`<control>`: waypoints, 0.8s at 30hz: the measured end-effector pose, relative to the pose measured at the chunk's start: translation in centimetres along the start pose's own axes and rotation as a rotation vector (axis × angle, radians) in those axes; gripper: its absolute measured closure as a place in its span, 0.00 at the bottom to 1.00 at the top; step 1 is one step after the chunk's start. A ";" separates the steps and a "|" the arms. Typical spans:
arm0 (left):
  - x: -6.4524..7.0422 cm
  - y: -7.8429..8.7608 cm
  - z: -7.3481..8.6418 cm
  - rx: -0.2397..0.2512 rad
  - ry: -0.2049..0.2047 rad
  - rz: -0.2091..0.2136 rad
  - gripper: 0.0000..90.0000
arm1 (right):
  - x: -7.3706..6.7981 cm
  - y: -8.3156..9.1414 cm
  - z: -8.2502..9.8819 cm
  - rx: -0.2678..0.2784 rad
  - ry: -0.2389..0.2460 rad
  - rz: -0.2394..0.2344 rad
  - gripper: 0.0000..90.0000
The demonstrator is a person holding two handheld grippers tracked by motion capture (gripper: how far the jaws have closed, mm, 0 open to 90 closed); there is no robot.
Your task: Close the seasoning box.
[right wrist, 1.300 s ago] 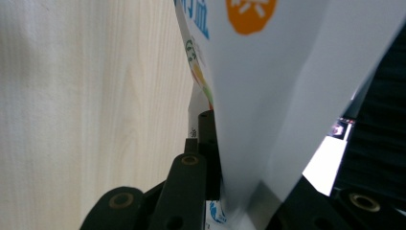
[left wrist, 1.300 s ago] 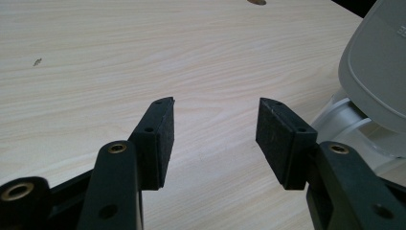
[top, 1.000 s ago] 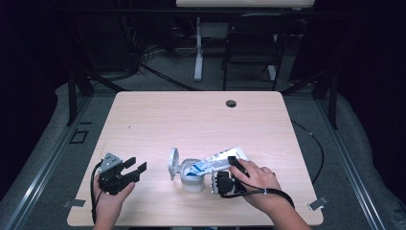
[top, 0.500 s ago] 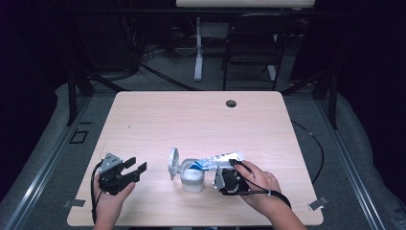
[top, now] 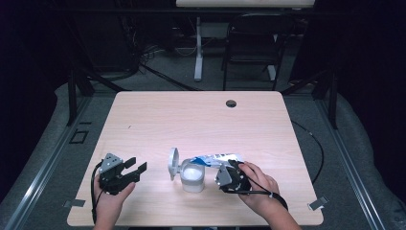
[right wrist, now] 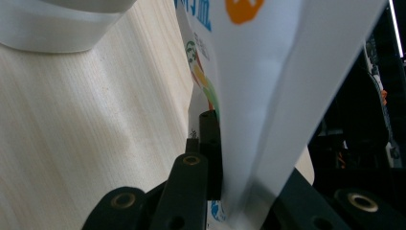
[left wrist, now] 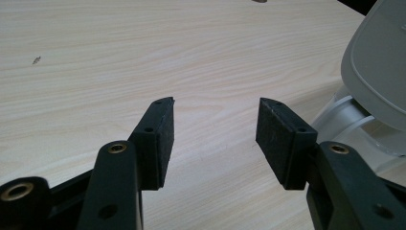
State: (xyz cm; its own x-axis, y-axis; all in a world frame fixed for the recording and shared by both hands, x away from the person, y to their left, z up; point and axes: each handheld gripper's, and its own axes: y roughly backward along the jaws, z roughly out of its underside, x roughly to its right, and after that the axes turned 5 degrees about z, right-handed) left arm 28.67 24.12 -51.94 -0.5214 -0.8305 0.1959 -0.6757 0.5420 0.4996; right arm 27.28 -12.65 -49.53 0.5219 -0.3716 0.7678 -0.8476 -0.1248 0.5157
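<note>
Here my right claw (top: 225,168), clamped on the pouch (top: 218,158), has tipped it lower over the open white jar (top: 192,176)—pouring underway; left claw (top: 135,166) gapes idle on the desk (top: 201,120).

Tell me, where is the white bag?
In the high view the white bag hangs near the table's front edge, pinched in the right tongs, tipped over the open white container.

**Pouch tipped over open container**

A white plastic pouch with blue print (top: 218,159) lies tilted, mouth over a round white plastic container (top: 192,177) standing upright at lower centre of the frame, its hinged grey lid (top: 173,163) swung open leftward.
</note>
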 end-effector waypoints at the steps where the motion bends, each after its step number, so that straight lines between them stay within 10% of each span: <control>1: 0.0 0.0 0.0 0.000 0.000 0.000 0.54 | 0.0 0.0 0.1 0.003 -0.013 -0.002 0.96; 24: 0.0 -0.1 0.0 -0.002 -0.002 -0.001 0.54 | 0.5 0.0 0.9 0.097 -0.309 -0.106 0.96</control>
State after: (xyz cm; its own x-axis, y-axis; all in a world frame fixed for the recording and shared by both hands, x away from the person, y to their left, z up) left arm 28.70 24.07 -52.01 -0.5218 -0.8308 0.1939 -0.6749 0.5410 0.5018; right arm 27.39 -13.63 -49.49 0.5667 -0.6113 0.5524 -0.8029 -0.2593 0.5367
